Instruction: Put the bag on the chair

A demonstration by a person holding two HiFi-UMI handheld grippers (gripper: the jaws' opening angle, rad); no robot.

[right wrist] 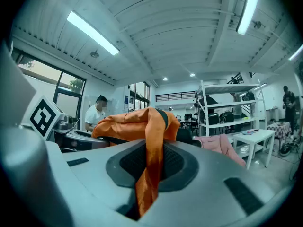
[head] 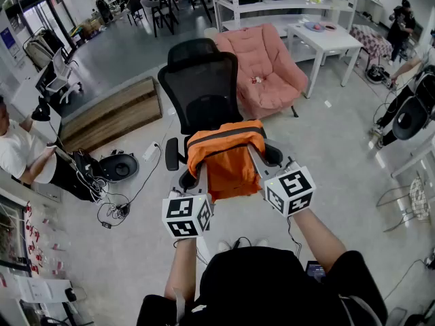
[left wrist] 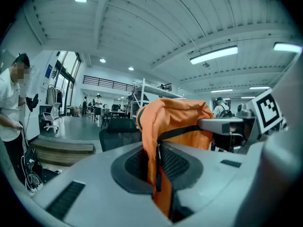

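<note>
Both forearms are stretching forward, left arm (head: 182, 270) beside right arm (head: 319, 240). The left gripper (left wrist: 158, 160) is clamping its jaws on the bag (head: 228, 158); the right gripper (right wrist: 149, 160) is pinching it too, both pointing far.

L gripper (left wrist: 158, 167) clamped on orange bag (left wrist: 177, 119), blk chair (left wrist: 118, 138) behind — person (left wrist: 9, 108) far left

We see the bag (head: 228, 160) as thin orange cloth, smooth with a faint sheen, crossed by a dark woven strap (head: 224, 135). The chair (head: 204, 87) has a black mesh back and matt black plastic armrests. The left tongs (head: 202, 170) and right tongs (head: 253, 155) look like matt grey plastic, with dark, finely textured pads (left wrist: 136, 167). Behind, we note an armchair (head: 268, 66) of soft pink padded cloth, a smooth, slightly glossy grey floor (head: 340, 148) and a brown wooden platform (head: 112, 111).
</note>
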